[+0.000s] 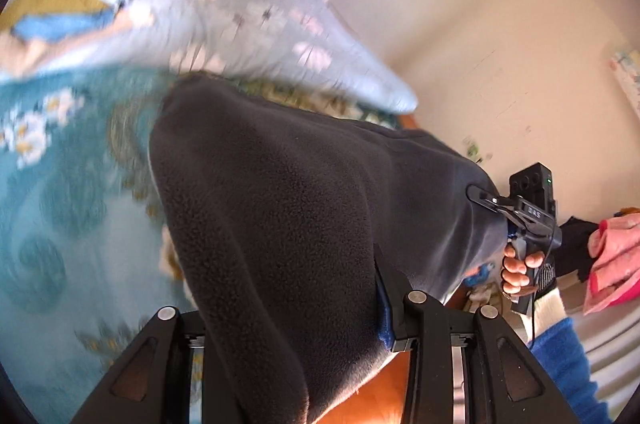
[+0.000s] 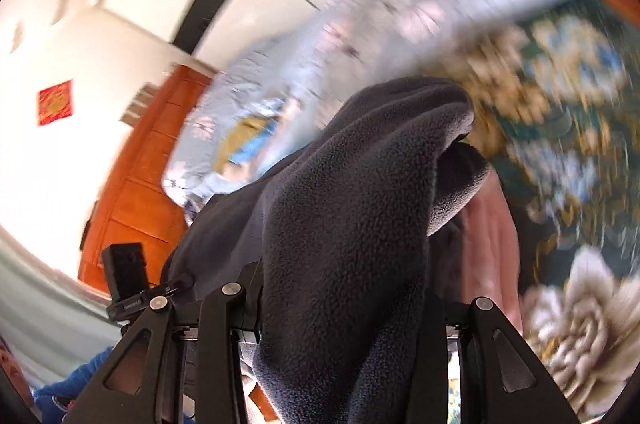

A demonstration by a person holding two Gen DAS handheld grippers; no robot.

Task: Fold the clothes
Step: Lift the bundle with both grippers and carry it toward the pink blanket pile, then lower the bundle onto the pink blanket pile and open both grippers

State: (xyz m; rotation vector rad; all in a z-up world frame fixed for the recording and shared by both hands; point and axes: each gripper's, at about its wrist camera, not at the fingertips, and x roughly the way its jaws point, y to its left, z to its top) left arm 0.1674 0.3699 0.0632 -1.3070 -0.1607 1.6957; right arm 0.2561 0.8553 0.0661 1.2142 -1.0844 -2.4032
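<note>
dark grey fleece garment (image 1: 288, 224), nubbly pile on the outside and a smoother sheen along the right edge, hanging lifted off the bed rather than lying flat. stretched between two held edges, near edge at the bottom of the left wrist view, far right edge well over to the right, with the cloth sagging in a broad fold between. in the right wrist view (image 2: 352, 224), bunched in thick rolls with a rounded hump at the far end.

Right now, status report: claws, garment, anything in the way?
Both claws, left and right, clamped on the dark fleece garment. Garment hangs over the floral bedspread. Pale quilt bunched beyond.
</note>
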